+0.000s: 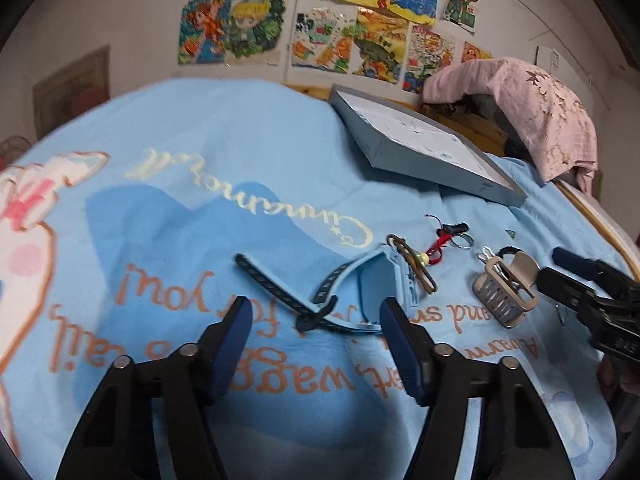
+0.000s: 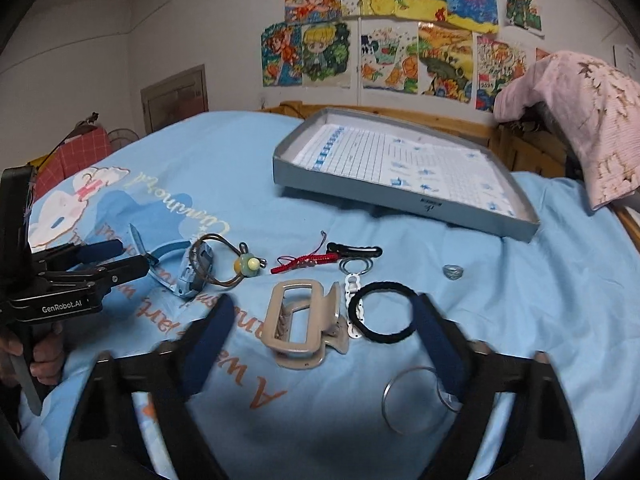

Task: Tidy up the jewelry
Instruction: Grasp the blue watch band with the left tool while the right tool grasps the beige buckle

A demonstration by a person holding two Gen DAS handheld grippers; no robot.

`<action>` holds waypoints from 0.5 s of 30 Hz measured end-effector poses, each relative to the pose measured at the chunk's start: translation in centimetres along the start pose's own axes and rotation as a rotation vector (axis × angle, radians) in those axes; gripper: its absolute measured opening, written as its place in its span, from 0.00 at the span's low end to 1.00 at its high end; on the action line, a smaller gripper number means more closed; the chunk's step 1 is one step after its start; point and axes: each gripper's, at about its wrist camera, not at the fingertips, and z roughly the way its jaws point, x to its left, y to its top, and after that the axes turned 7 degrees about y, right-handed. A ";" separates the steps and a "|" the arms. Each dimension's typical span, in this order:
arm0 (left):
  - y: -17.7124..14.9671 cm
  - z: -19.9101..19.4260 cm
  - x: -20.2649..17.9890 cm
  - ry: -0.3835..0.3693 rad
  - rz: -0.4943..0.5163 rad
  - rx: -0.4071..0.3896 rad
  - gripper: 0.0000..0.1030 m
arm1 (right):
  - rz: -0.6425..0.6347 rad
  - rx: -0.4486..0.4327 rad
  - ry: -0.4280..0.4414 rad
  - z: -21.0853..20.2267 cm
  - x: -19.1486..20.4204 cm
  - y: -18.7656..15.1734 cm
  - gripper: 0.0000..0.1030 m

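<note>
A light blue watch [image 1: 384,284] with a dark-lined strap lies on the blue bedsheet [image 1: 200,200]. My left gripper [image 1: 316,320] stands open over it, the strap between the pads and untouched. My right gripper [image 2: 324,320] is open around a beige claw clip [image 2: 296,320] and a black hair tie [image 2: 384,312], pressing neither. Beyond them lie a brown hair tie with a bead [image 2: 224,264], a red cord bracelet [image 2: 304,262], a black hair clip [image 2: 354,249], a small ring [image 2: 454,271] and a thin bangle [image 2: 412,400] under the right finger.
A shallow grey box tray [image 2: 360,188] lined with printed paper rests tilted at the back of the bed. A pink cloth [image 2: 592,120] drapes over the wooden headboard at right. Drawings cover the wall. A hand [image 2: 44,360] grips the left tool.
</note>
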 end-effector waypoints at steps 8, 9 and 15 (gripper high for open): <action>-0.4 0.9 0.0 -0.023 -0.006 0.003 0.26 | 0.123 0.018 0.025 2.1 -1.0 -0.5 0.32; -0.5 0.9 0.1 -0.025 -0.014 0.000 0.24 | 0.128 0.019 0.026 2.2 -1.0 -0.6 0.28; -0.7 0.1 -0.1 -0.010 -0.008 -0.039 0.14 | 0.126 0.015 0.035 2.3 -0.7 -0.6 0.08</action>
